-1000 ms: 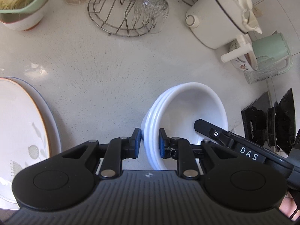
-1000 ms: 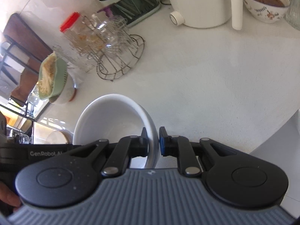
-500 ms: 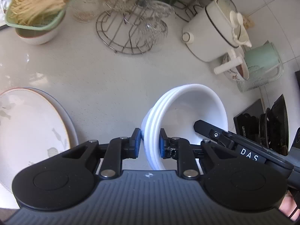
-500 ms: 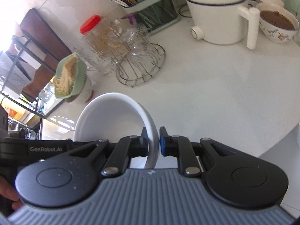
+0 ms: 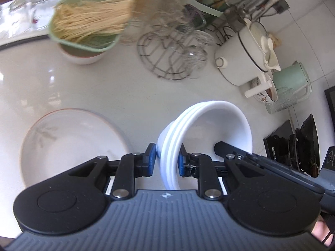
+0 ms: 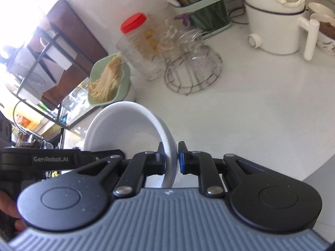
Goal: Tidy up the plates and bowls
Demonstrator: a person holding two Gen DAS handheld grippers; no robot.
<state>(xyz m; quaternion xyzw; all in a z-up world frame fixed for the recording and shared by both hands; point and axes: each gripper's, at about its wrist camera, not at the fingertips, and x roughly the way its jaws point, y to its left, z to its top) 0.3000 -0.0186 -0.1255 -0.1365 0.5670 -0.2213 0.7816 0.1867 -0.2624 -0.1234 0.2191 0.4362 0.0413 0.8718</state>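
Observation:
A stack of three nested white bowls [image 5: 219, 125] hangs tilted above the white counter. My left gripper [image 5: 166, 159] is shut on the stack's near rim, one pad outside and one inside. My right gripper [image 6: 171, 159] is shut on the opposite rim of the same white bowls [image 6: 125, 129]. In the left wrist view, one of its black fingers [image 5: 230, 153] reaches into the top bowl from the right. A stack of plates [image 5: 69, 144] with a leaf pattern and an orange rim lies on the counter to the left of the bowls.
Along the back of the counter are a green basket of noodles on a bowl [image 5: 88, 25], a wire rack of glasses [image 5: 171, 56], a white pot [image 5: 245, 50] and a mint jug [image 5: 291, 79]. A black stove [image 5: 303, 146] sits at the right. A red-lidded jar [image 6: 134, 23] stands behind the rack.
Both grippers have lifted the bowl stack up and away from the counter. The counter items look smaller, and the plates have come more fully into the left wrist view.

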